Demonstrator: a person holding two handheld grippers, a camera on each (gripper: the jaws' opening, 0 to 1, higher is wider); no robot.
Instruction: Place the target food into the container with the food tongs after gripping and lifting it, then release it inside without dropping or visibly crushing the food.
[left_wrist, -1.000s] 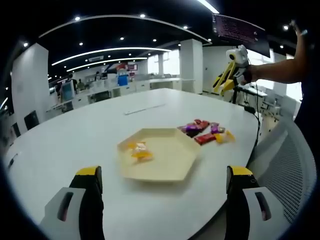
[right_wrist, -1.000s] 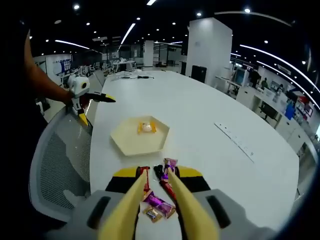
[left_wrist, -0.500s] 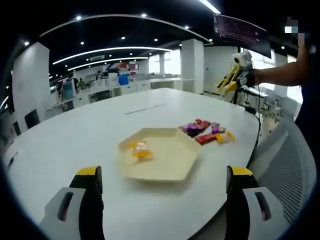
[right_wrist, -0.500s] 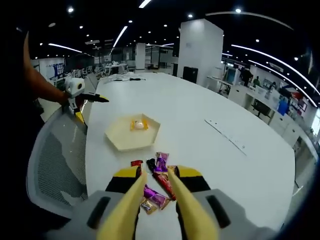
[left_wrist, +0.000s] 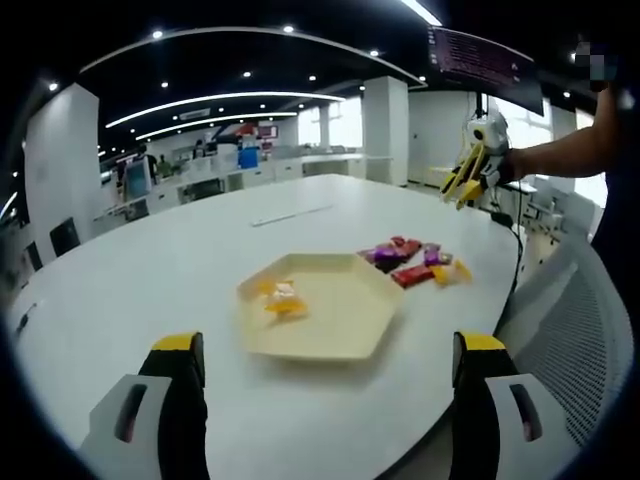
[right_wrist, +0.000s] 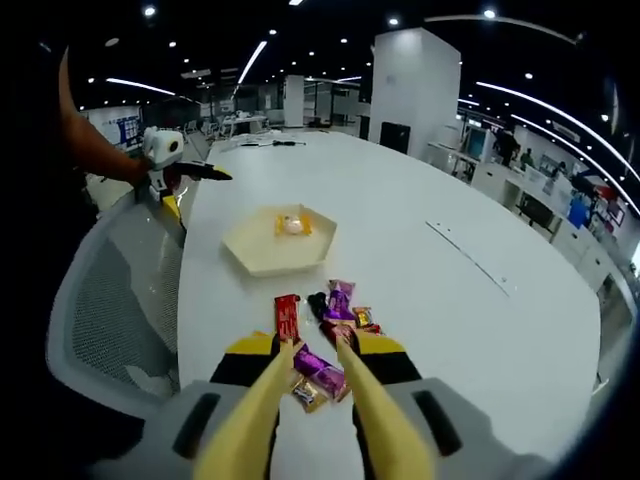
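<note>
Red bar (right_wrist: 287, 318) lies lengthwise, pointing toward the tray (right_wrist: 262, 253).

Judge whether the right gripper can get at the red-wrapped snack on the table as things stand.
Probably yes. The right gripper with its yellow tongs hangs above the snack pile, the red-wrapped snack lying just ahead of its tips. Nothing lies between them, and the tray sits farther off.

Hexagonal tray (left_wrist: 330, 335) holding wrapped candy (left_wrist: 278, 298), perhaps orange; snack packets (left_wrist: 412, 262) beside
</note>
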